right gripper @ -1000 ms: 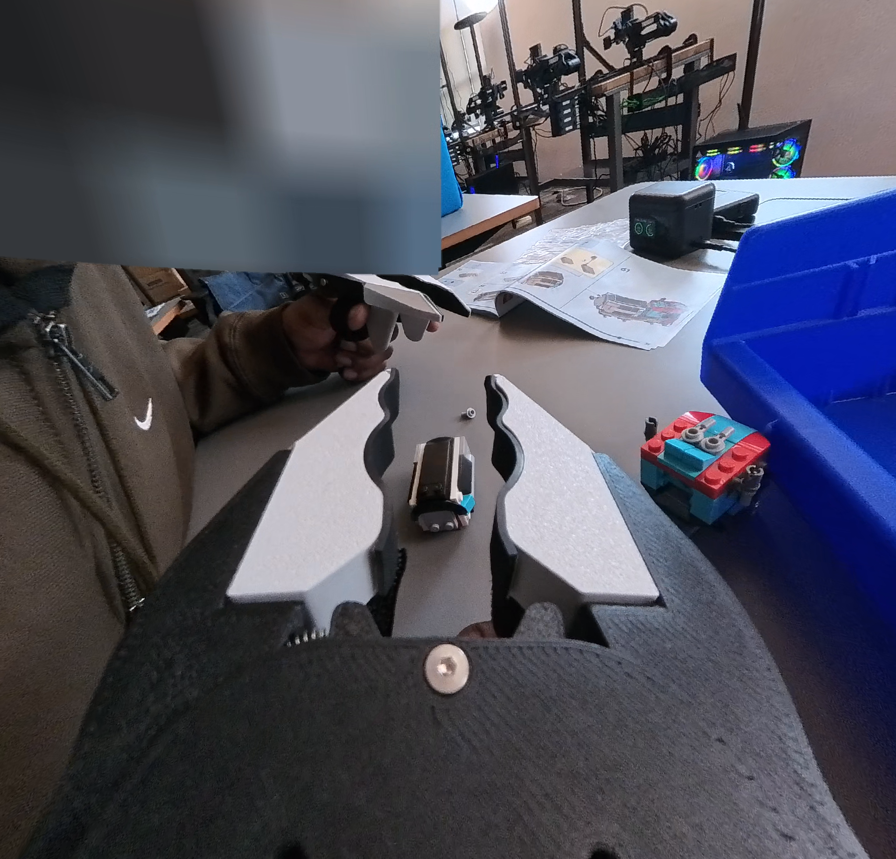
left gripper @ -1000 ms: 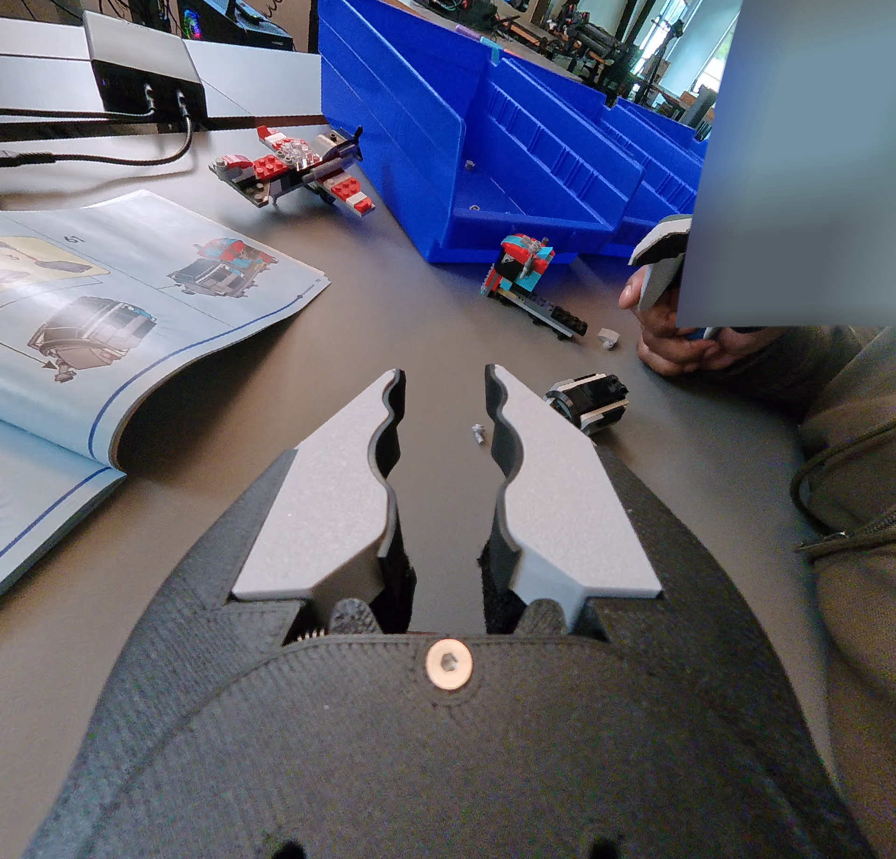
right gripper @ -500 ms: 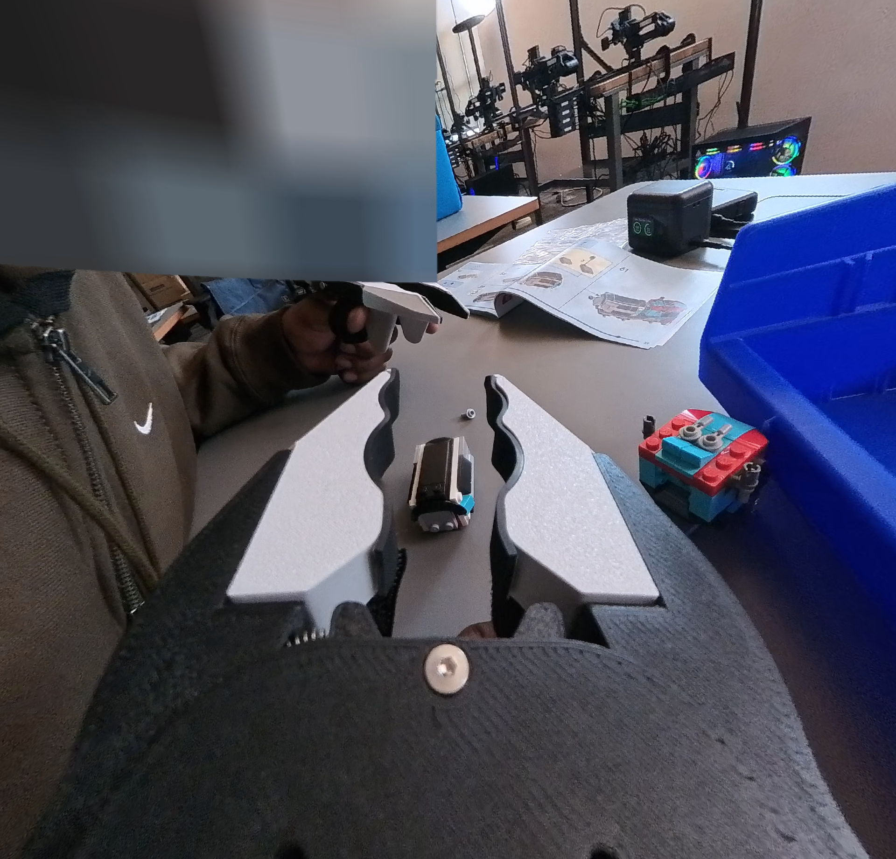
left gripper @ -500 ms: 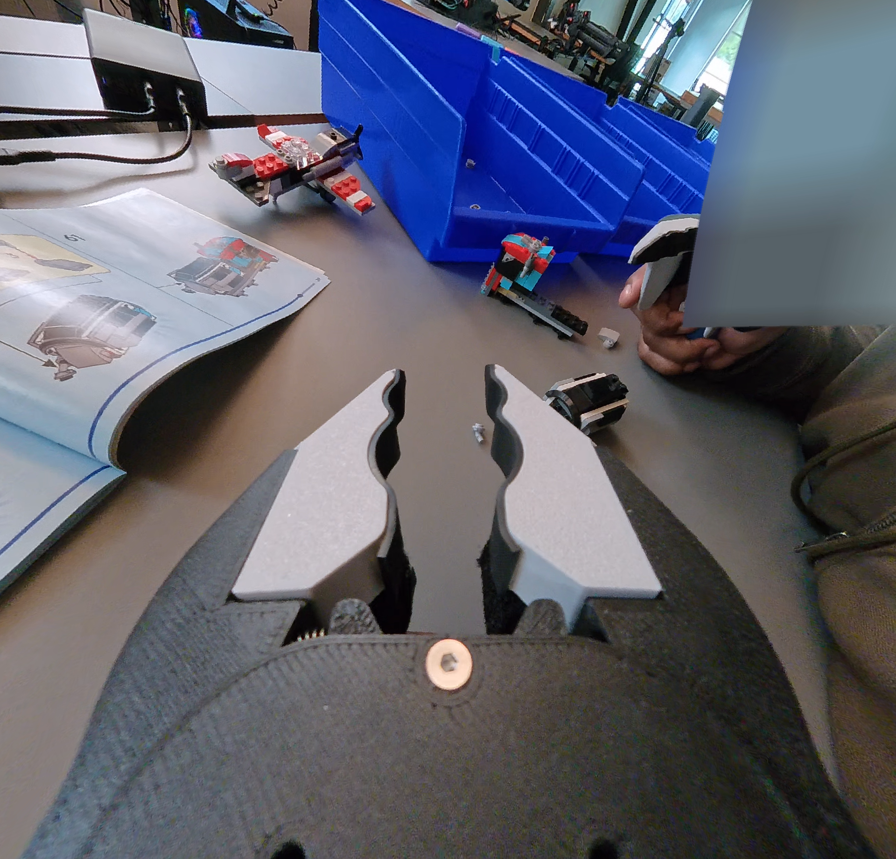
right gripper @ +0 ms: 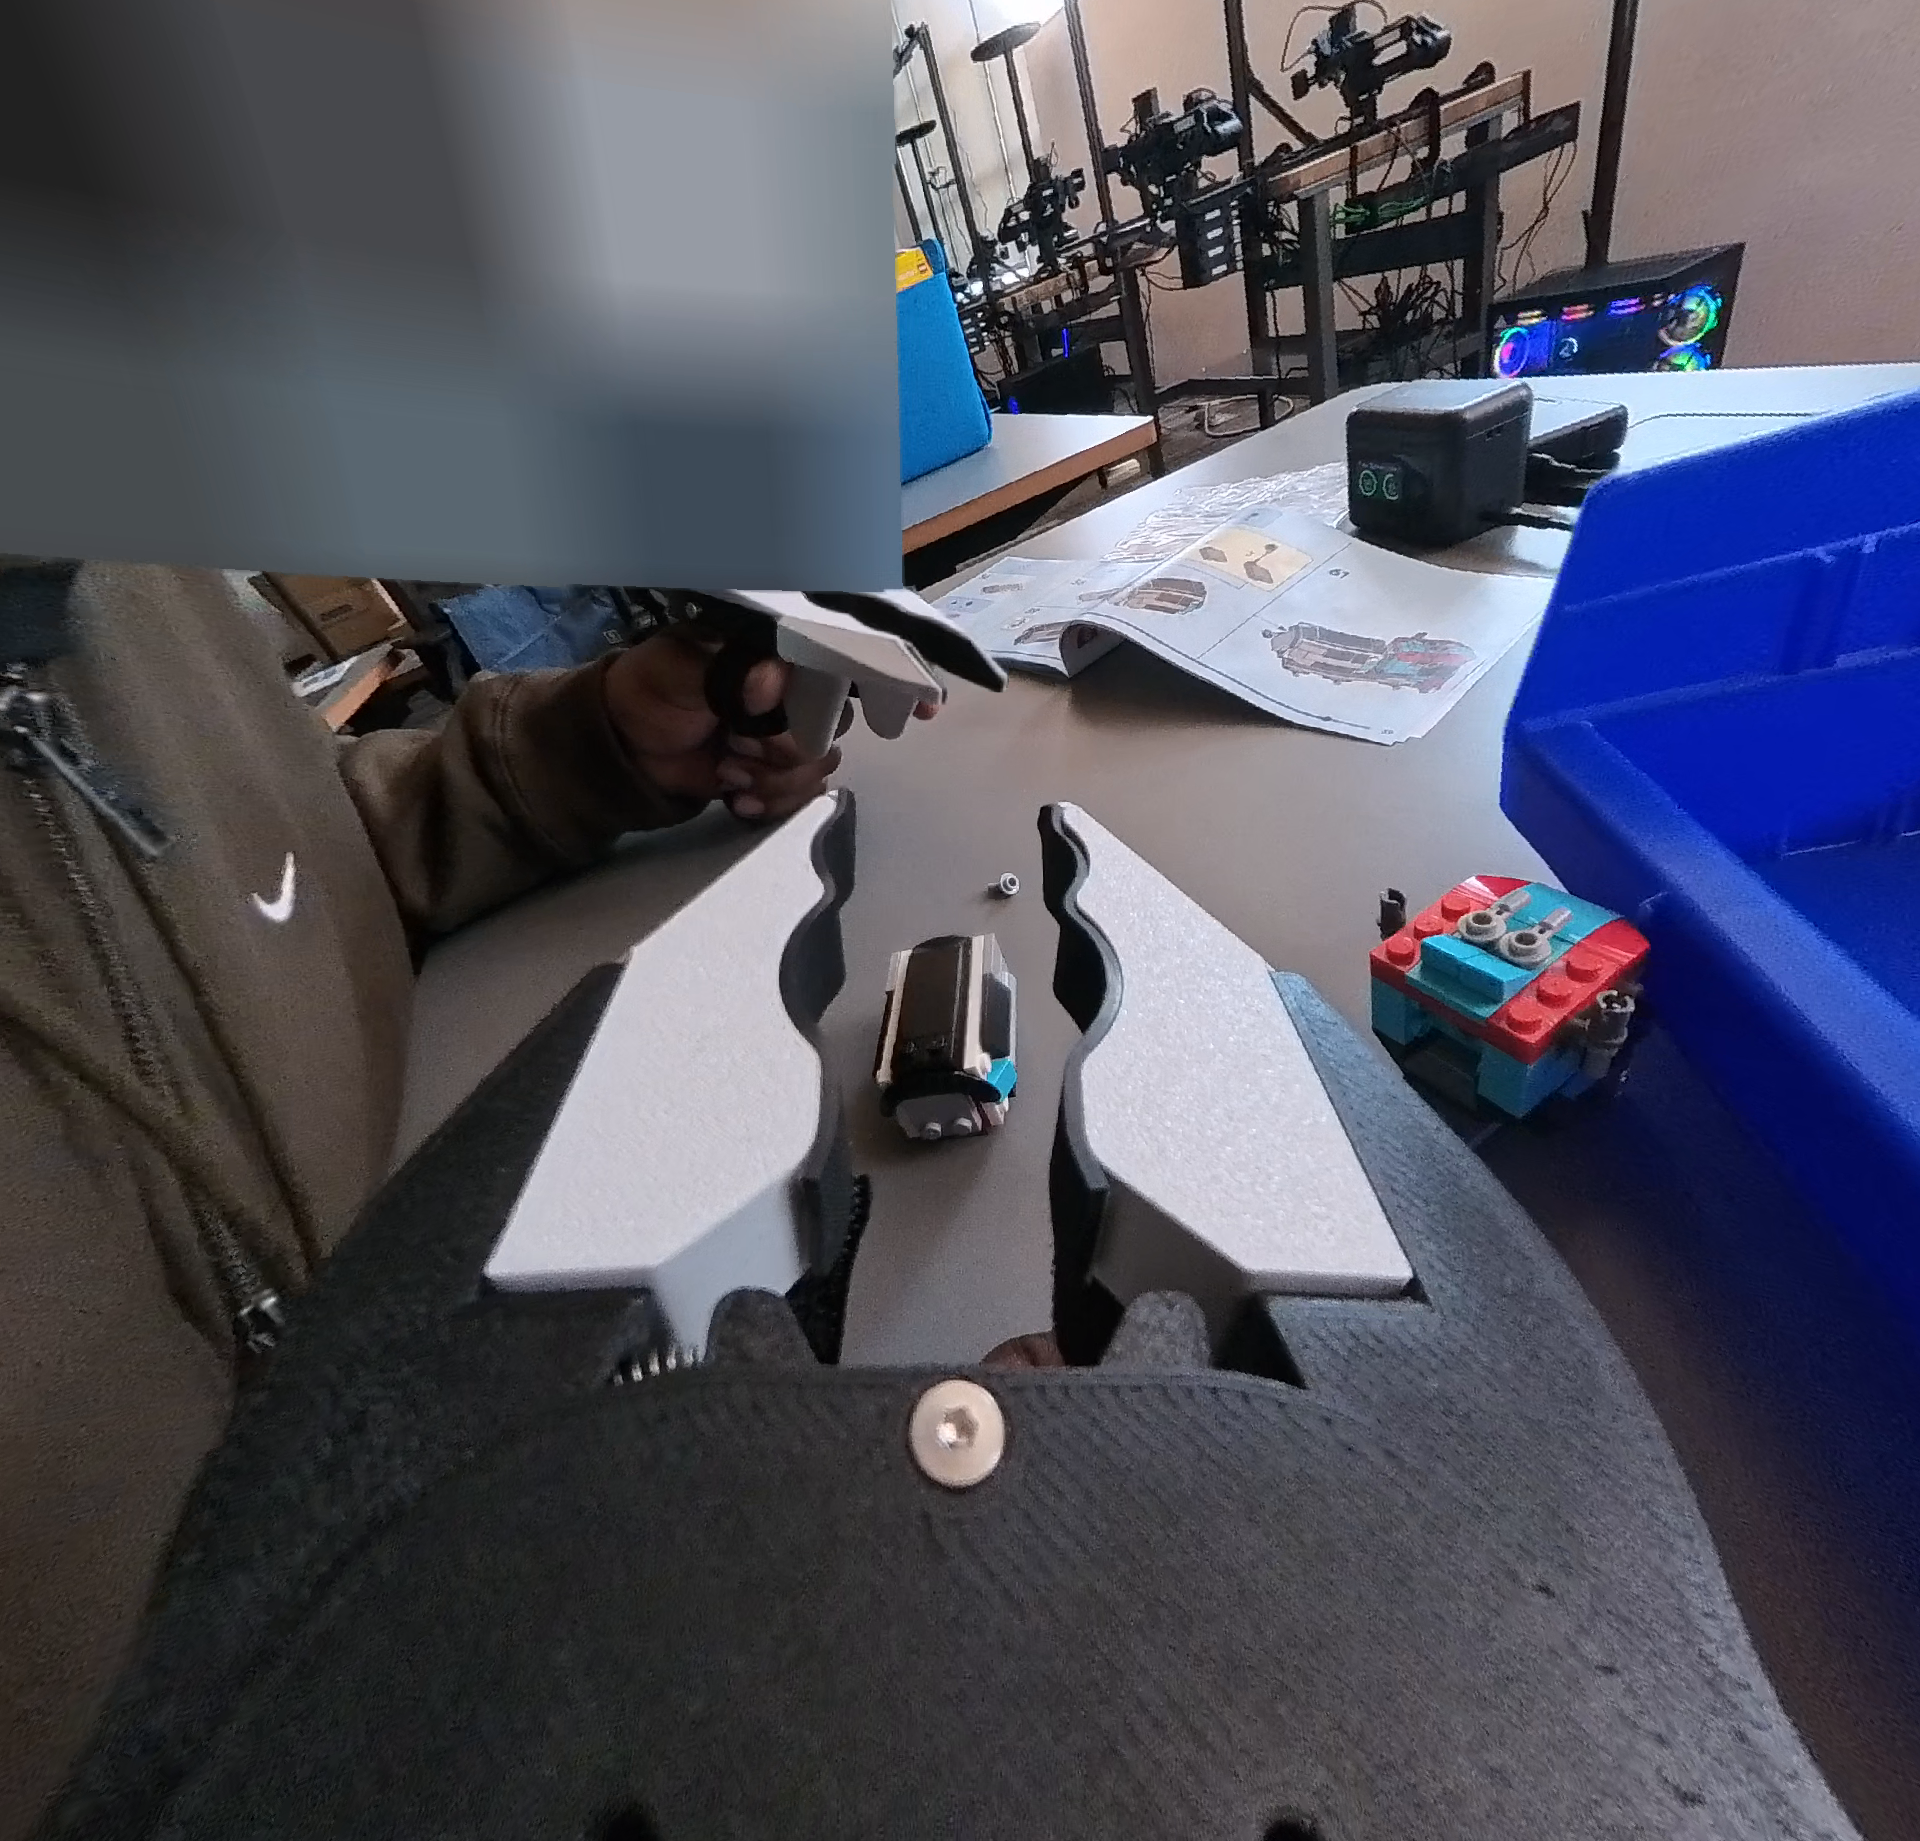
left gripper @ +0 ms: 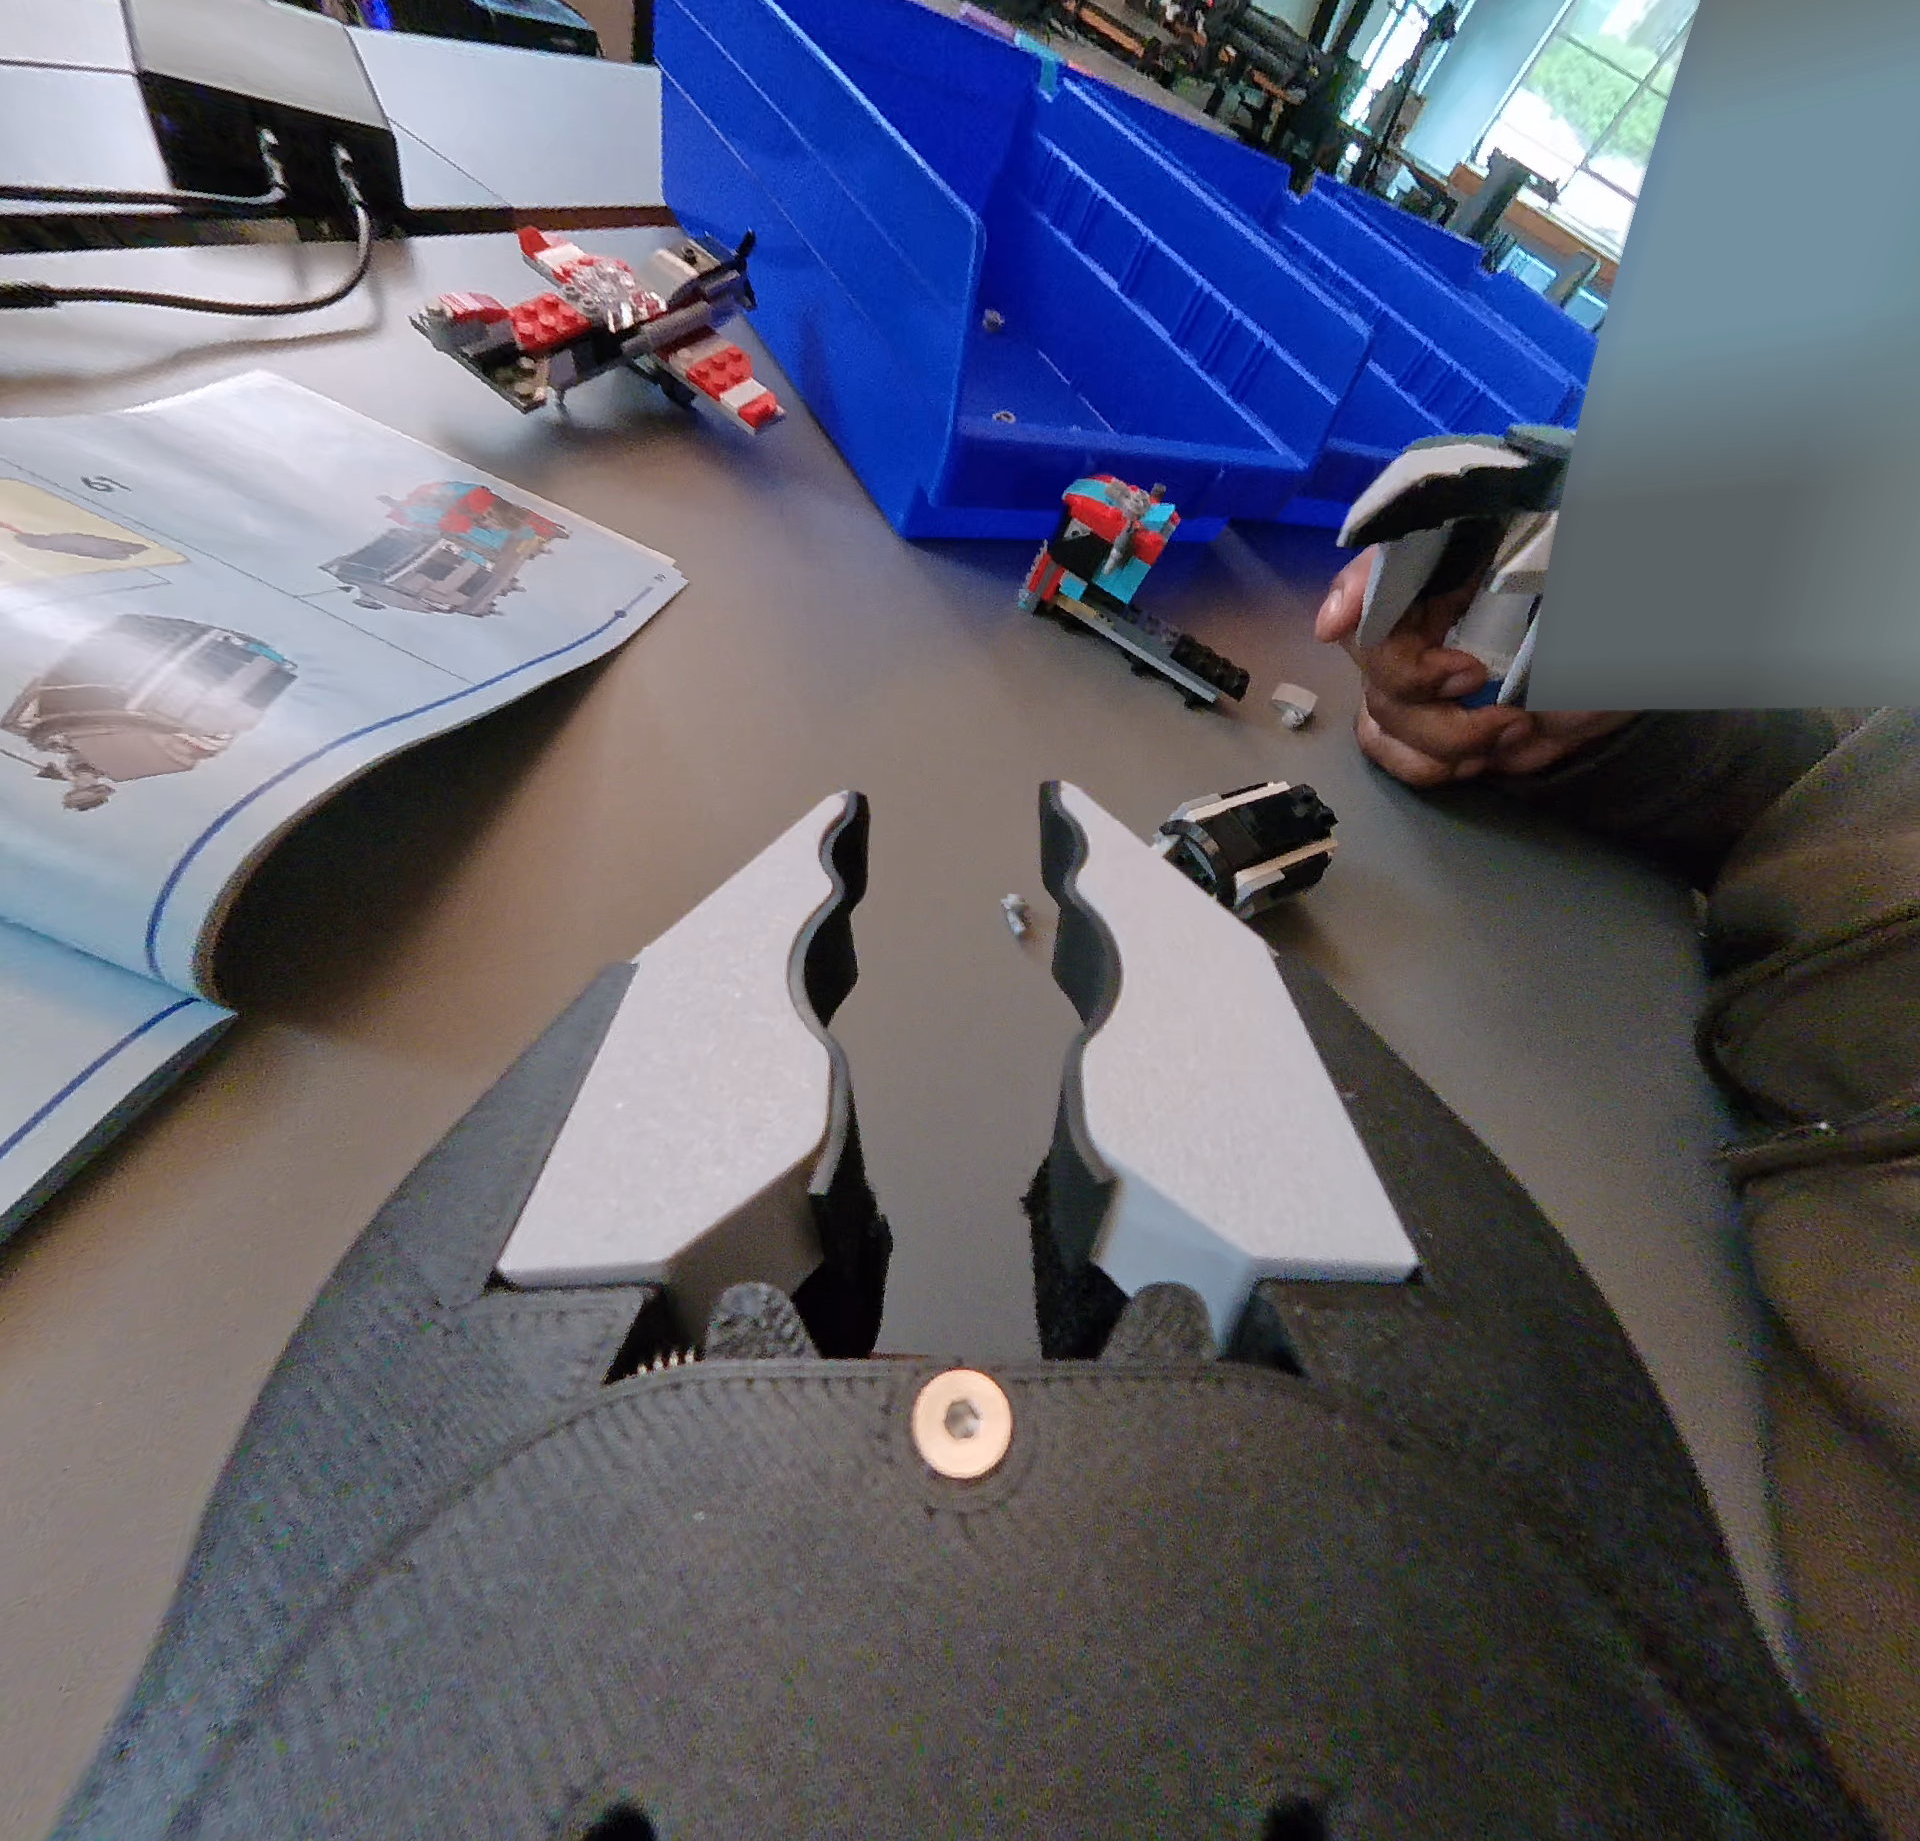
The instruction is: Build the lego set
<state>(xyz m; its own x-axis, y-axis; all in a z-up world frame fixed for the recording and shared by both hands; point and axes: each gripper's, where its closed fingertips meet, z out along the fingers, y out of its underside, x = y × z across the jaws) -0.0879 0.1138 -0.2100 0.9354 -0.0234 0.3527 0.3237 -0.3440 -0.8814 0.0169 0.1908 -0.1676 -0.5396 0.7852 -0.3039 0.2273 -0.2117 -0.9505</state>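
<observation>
Grey plastic fingers frame both views; we see two hand-held grippers over a dark grey table (left gripper: 727, 752).

Left gripper (left gripper: 951, 825): jaws spread, nothing between them but bare table. A tiny grey stud piece (left gripper: 1015, 913) lies on the table just beside its right fingertip, not touching.

Right gripper (right gripper: 945, 835): jaws also spread. A small black, white & teal brick assembly (right gripper: 945, 1022) lies on the table in the gap between its fingers, w/ clear space on each side, so nothing is pinched. The same assembly shows in the left wrist view just right of the left gripper's fingers.

Nearby: a red & teal brick build (right gripper: 1507, 1002) beside a blue bin (right gripper: 1745, 731), a red, grey & black brick plane (left gripper: 592, 326), an open instruction booklet (left gripper: 260, 648), a black box w/ cables (right gripper: 1439, 472).

We judge the small assembly light, rigid and smooth-sided, prob. prone to snapping apart if squeezed across a seam. Best hold, in our view: the two long flat sides, near mid-length. The loose stud looks fiddly & likely to skid.
</observation>
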